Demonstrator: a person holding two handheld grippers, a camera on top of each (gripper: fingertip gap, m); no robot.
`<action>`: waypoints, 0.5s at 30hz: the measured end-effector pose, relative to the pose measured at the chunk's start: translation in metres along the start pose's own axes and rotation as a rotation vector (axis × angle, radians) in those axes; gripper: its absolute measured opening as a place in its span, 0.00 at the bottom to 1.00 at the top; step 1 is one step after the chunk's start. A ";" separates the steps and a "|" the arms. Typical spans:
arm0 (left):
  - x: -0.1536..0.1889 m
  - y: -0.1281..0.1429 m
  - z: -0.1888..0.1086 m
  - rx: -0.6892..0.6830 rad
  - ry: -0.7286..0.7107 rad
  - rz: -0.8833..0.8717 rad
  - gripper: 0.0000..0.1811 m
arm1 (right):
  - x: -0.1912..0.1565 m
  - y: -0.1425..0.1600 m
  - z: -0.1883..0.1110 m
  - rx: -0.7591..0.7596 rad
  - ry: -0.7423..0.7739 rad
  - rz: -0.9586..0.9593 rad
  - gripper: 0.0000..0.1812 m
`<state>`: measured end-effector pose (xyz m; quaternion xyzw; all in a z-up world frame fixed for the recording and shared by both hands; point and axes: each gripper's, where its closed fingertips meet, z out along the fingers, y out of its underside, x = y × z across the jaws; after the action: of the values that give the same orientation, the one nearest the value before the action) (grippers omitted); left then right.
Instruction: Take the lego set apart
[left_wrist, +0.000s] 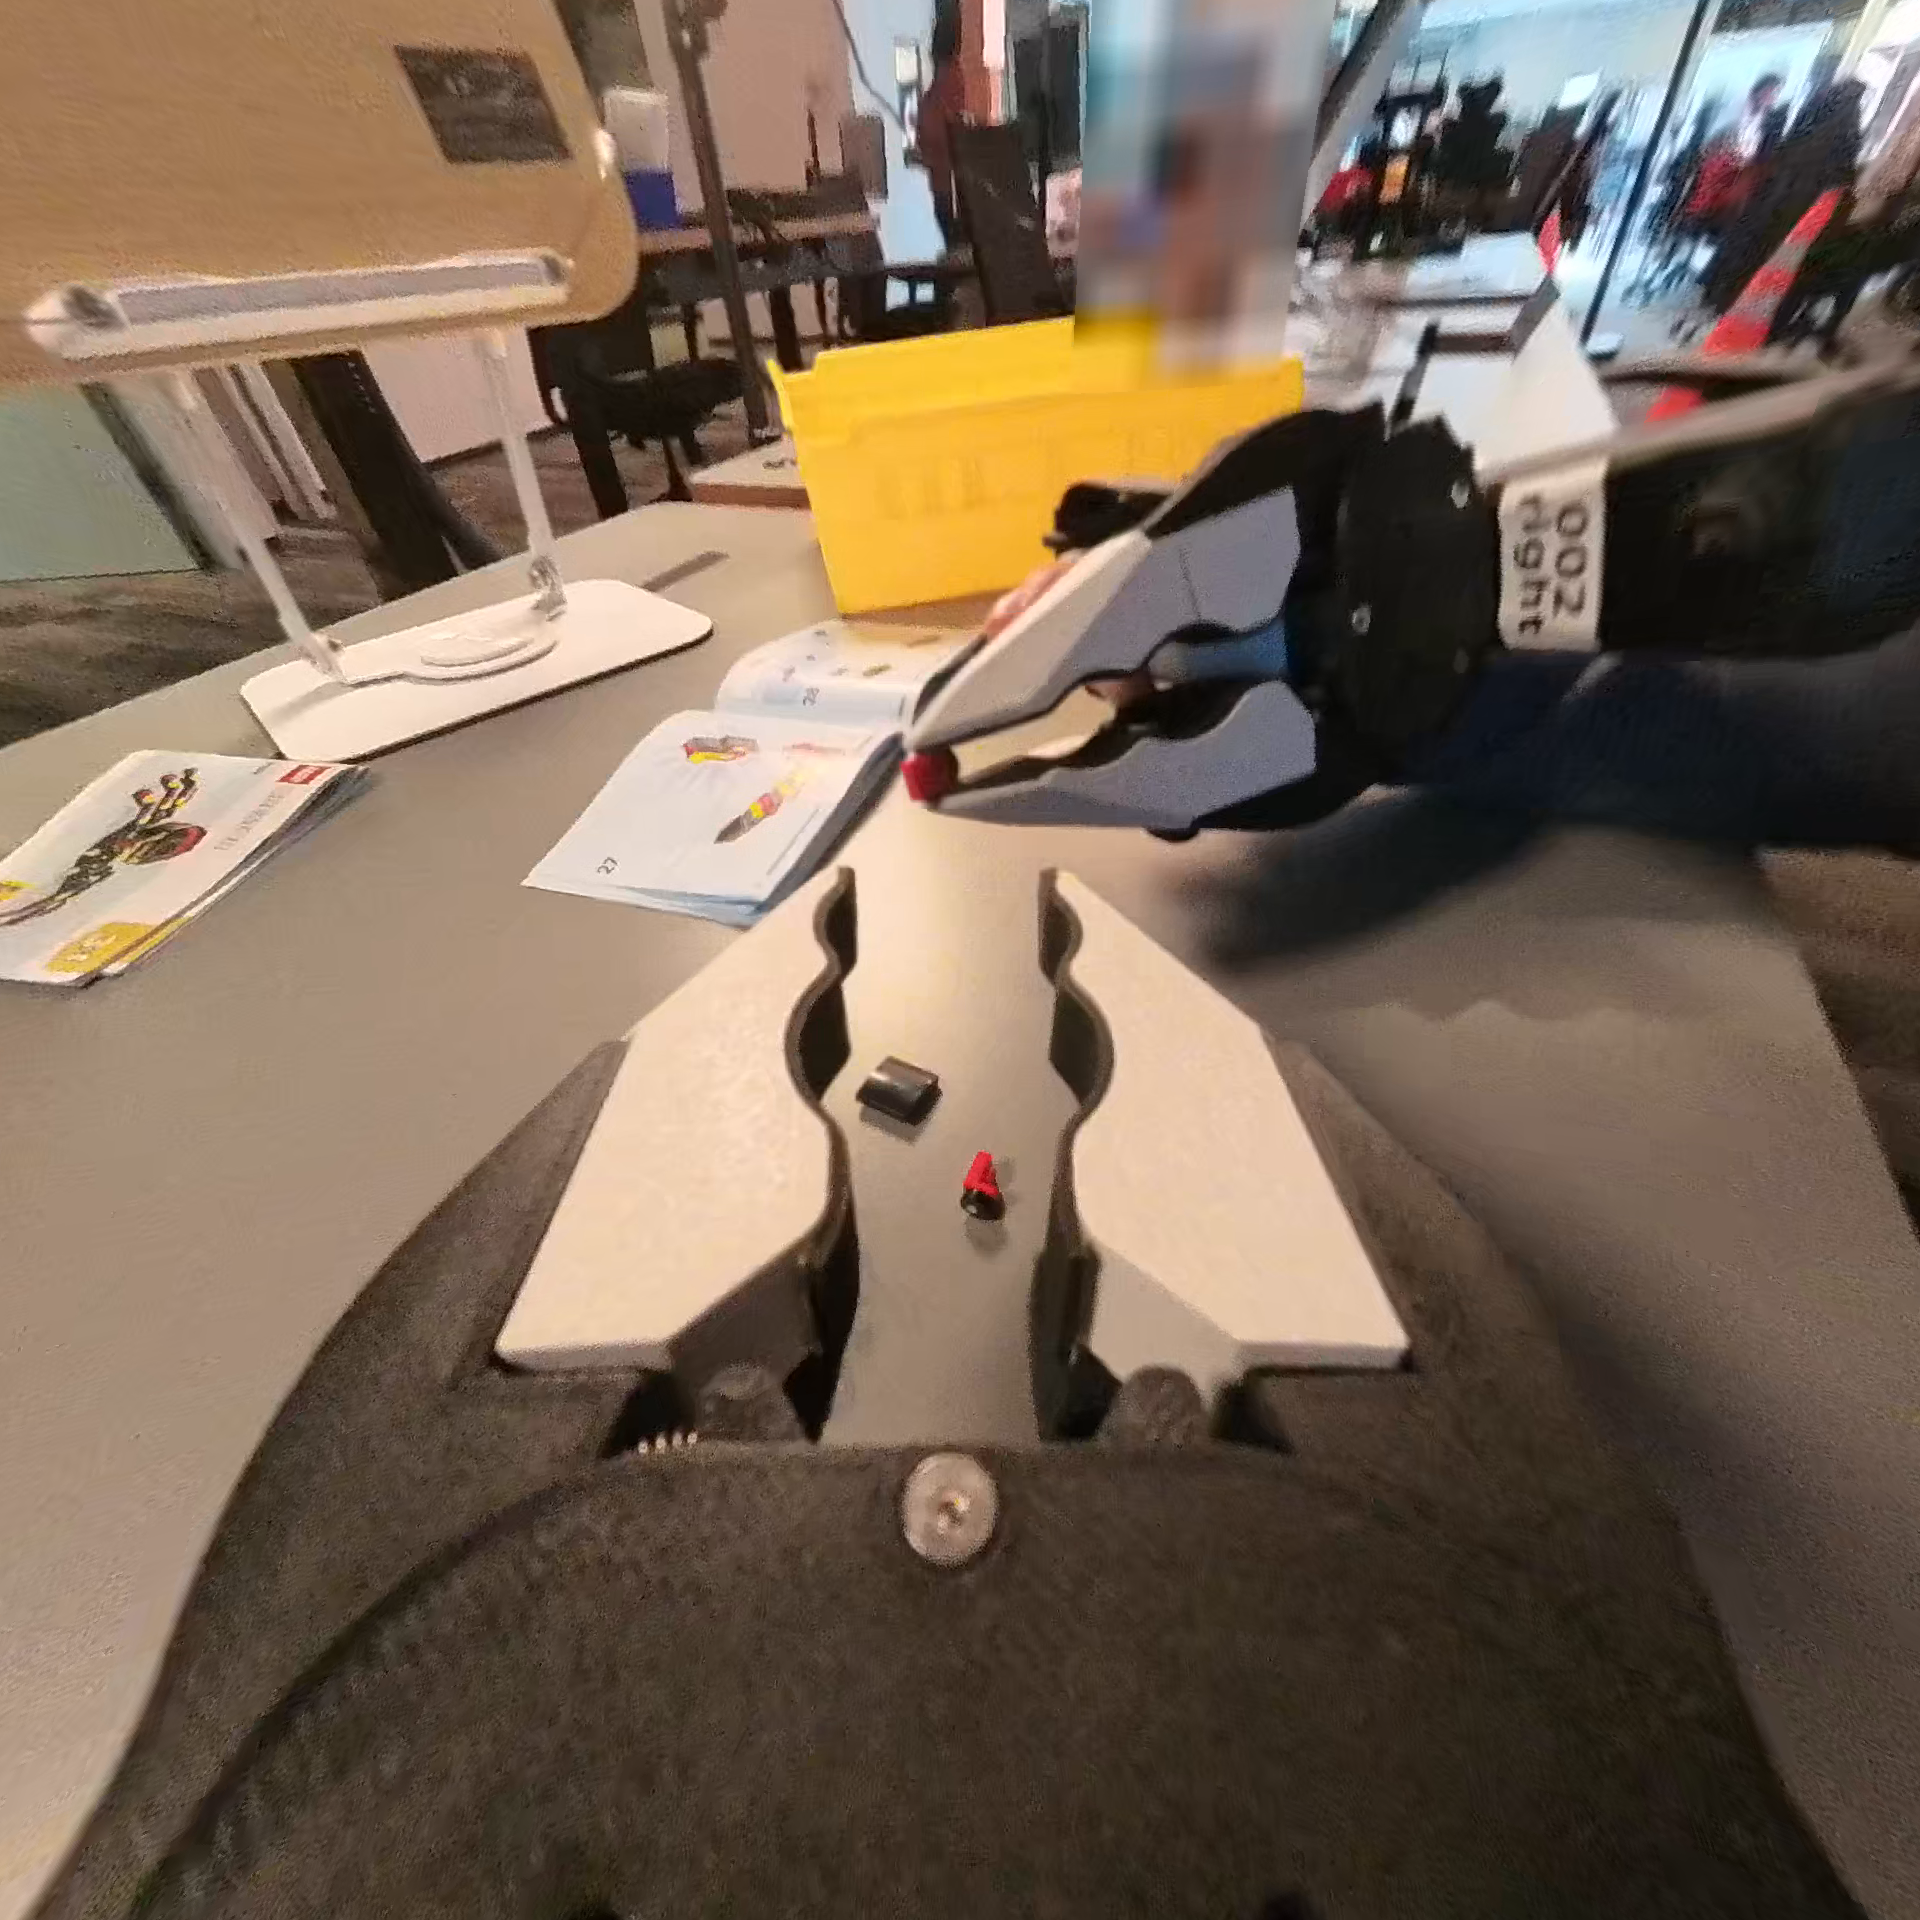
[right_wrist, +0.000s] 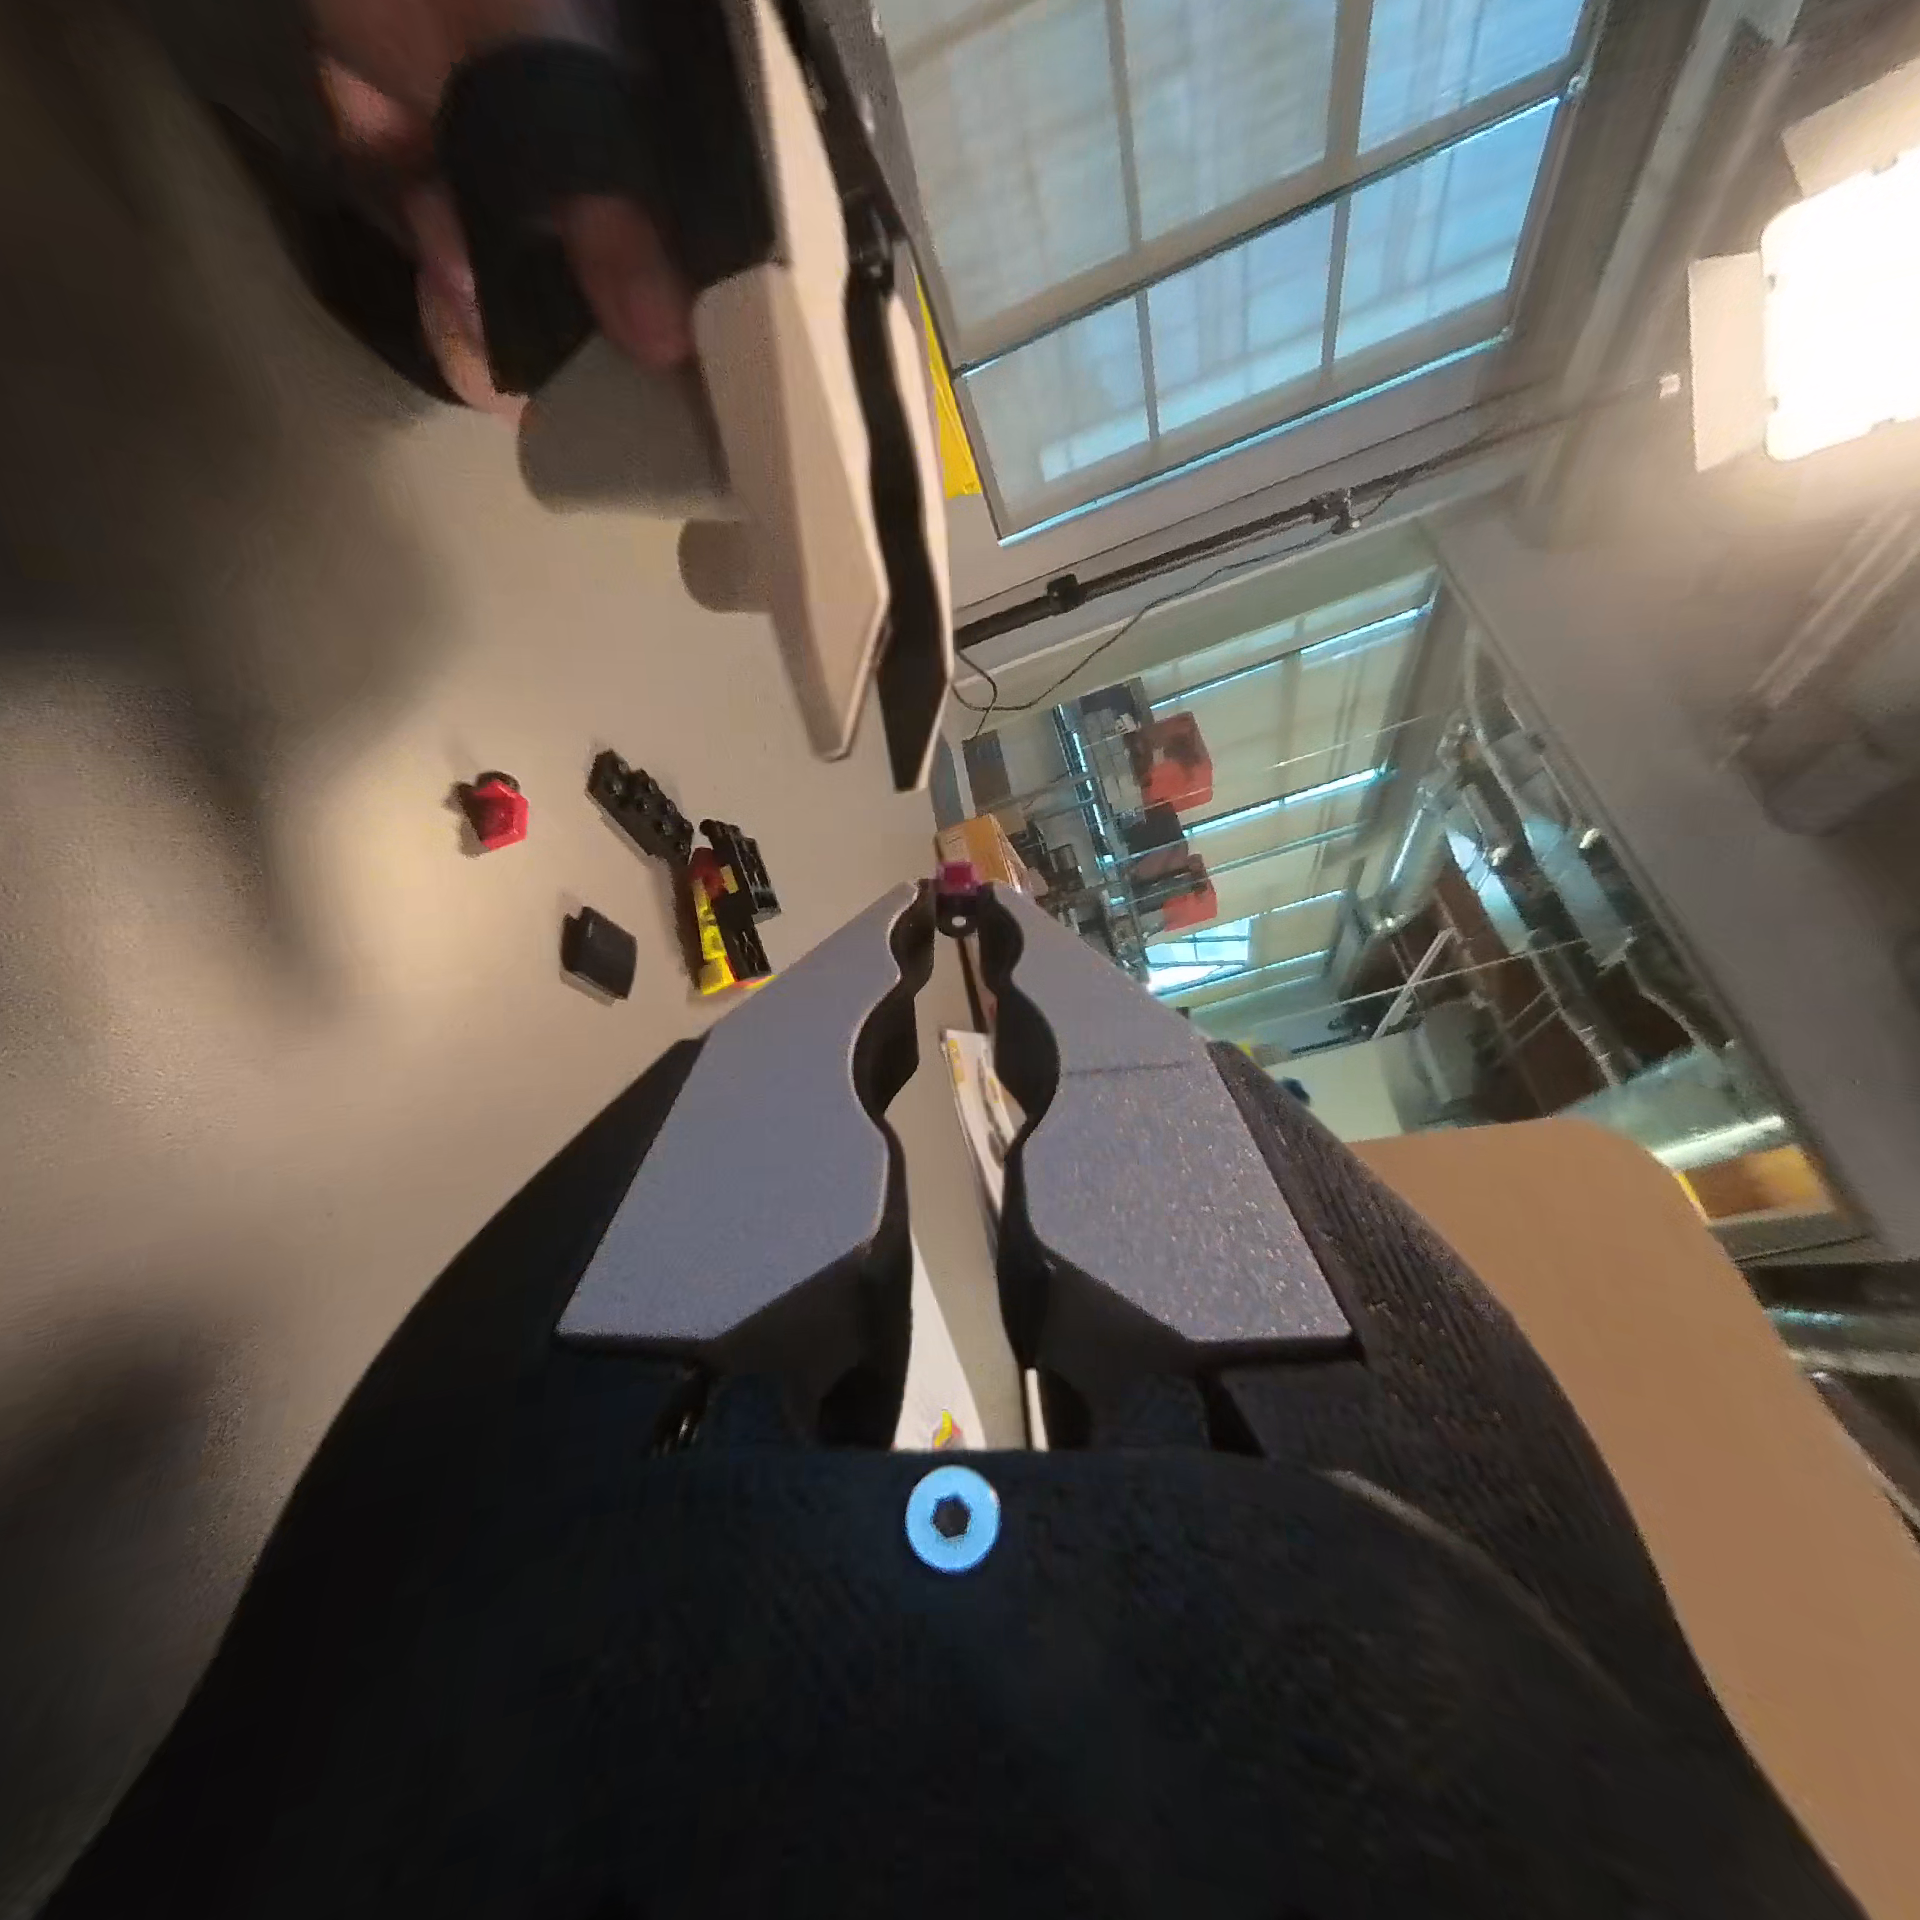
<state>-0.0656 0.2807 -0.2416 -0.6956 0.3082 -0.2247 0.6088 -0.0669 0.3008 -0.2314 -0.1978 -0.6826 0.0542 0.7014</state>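
Right tool (right_wrist: 958, 902) pinched nearly closed on a small red lego piece (right_wrist: 956, 879) at its tips, lifted off the grey surface (left_wrist: 312, 1091). Left tool (left_wrist: 945, 894) wide open, holding nothing, low over the surface. Black piece (left_wrist: 898, 1093) and red-and-black piece (left_wrist: 981, 1187) lie loose between its fingers. Remaining lego set (right_wrist: 727, 904) sits at 10 o'clock of the right tool's tips; make-up unclear, blurred. Open booklet (left_wrist: 717, 810) at 11 o'clock of left tool.

Open-plan office or lab, grey desk (left_wrist: 312, 1091), tall glazed partitions (right_wrist: 1195, 260), shelving racks (right_wrist: 1174, 821), yellow storage bin (left_wrist: 987, 468)
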 end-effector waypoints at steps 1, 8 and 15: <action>-0.001 -0.002 -0.002 0.015 0.006 -0.018 0.18 | -0.002 0.000 0.001 -0.006 -0.006 -0.021 0.03; -0.012 0.012 -0.001 -0.147 -0.273 0.510 0.16 | -0.026 0.000 0.005 -0.054 -0.113 -0.164 0.03; 0.008 0.015 0.009 -0.131 -0.132 0.391 0.11 | -0.028 -0.005 0.005 -0.042 -0.096 -0.297 0.03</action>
<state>-0.0565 0.2801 -0.2584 -0.6738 0.4107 -0.0358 0.6132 -0.0746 0.2872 -0.2557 -0.1063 -0.7382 -0.0548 0.6639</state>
